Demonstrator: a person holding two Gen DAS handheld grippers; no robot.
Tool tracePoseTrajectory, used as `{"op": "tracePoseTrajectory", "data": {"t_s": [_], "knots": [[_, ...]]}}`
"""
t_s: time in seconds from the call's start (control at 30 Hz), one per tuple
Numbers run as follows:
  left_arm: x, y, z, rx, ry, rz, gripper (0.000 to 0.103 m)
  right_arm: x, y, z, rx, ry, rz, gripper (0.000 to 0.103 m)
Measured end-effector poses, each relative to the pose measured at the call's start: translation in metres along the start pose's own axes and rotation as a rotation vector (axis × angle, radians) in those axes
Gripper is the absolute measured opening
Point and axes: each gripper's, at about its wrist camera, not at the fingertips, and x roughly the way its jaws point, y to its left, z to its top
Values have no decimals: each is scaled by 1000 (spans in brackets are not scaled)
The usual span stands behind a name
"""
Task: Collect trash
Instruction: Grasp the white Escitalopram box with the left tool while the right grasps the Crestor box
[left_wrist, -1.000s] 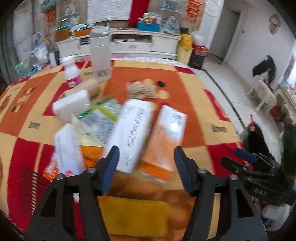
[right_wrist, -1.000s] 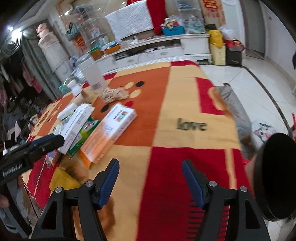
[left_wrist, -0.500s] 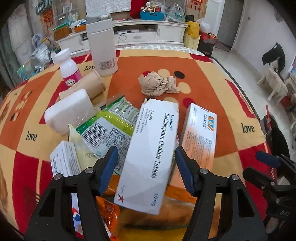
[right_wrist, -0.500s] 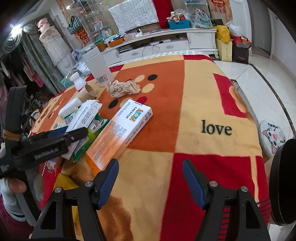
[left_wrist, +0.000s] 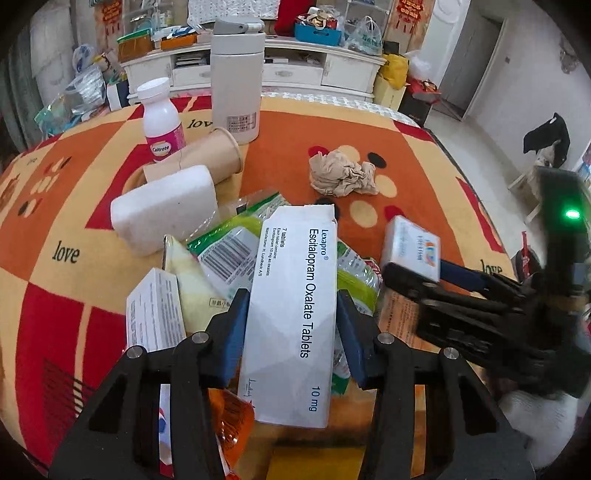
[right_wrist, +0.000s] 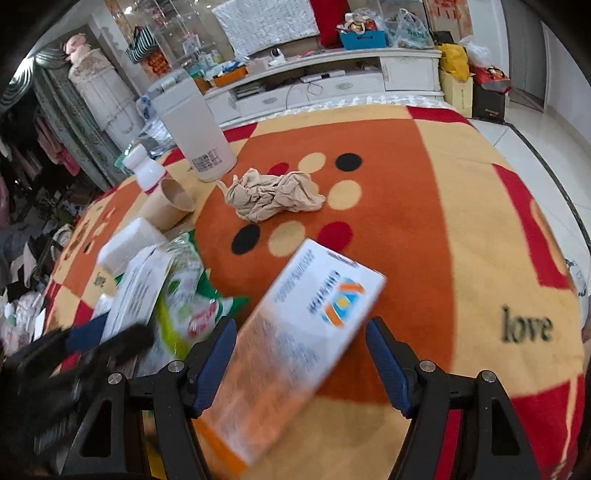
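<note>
At the lower centre of the left wrist frame, the left gripper (left_wrist: 291, 325) is seen with its blue pads flanking a white Lexapro box (left_wrist: 293, 306); the pads sit just beside the box's long edges, yet whether they actually press on it cannot be told. The box lies on top of a green-and-white packet (left_wrist: 229, 243), with a small white carton (left_wrist: 155, 314) at lower left and an orange wrapper (left_wrist: 232, 417) below it. A white foam block (left_wrist: 166, 206) is seen left of centre, with a paper cup (left_wrist: 207, 157) lying on its side above it. A pink-labelled bottle (left_wrist: 160, 122) and a white flask (left_wrist: 238, 81) stand upright in the upper part of the frame. A crumpled tissue (left_wrist: 343, 173) lies apart on the patterned blanket (left_wrist: 74, 221), right of centre.

At the lower centre of the right wrist frame, the right gripper (right_wrist: 301, 362) is held wide open around a white-and-orange box (right_wrist: 295, 332), which is blurred; a clear gap is visible between the right pad and the box, while the left pad is near its edge. The tissue (right_wrist: 273, 195) appears above the box in the middle of that frame, and the flask (right_wrist: 195, 136) at upper left.
</note>
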Motion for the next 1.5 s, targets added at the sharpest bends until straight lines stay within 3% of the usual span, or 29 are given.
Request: {"op": "tracePoseTrajectory", "data": {"t_s": [0.2, 0.33, 0.47, 0.67, 0.83, 0.9, 1.07, 1.5], "knots": [[-14, 3, -2, -1, -20, -38, 45, -4, -1, -10, -120, 31, -23, 70], [-24, -2, -3, 0, -37, -69, 44, -25, -26, -26, -172, 59, -88, 70], [-31, -15, -4, 11, -51, -93, 44, -40, -51, -38, -106, 74, -68, 71], [-39, -34, -10, 43, -64, -89, 44, -44, -50, -64, -24, 53, -56, 76], [-37, -46, -18, 57, -51, -91, 44, -48, -40, -75, -59, 25, -82, 76], [-37, -50, -21, 65, -47, -92, 44, -50, -38, -77, -91, 15, -87, 68], [-38, -64, -25, 89, -47, -89, 44, -63, -50, -79, -94, -15, -83, 62], [-38, -110, -28, 154, -54, -111, 44, -108, -80, -80, -38, -105, -52, 62]]}}
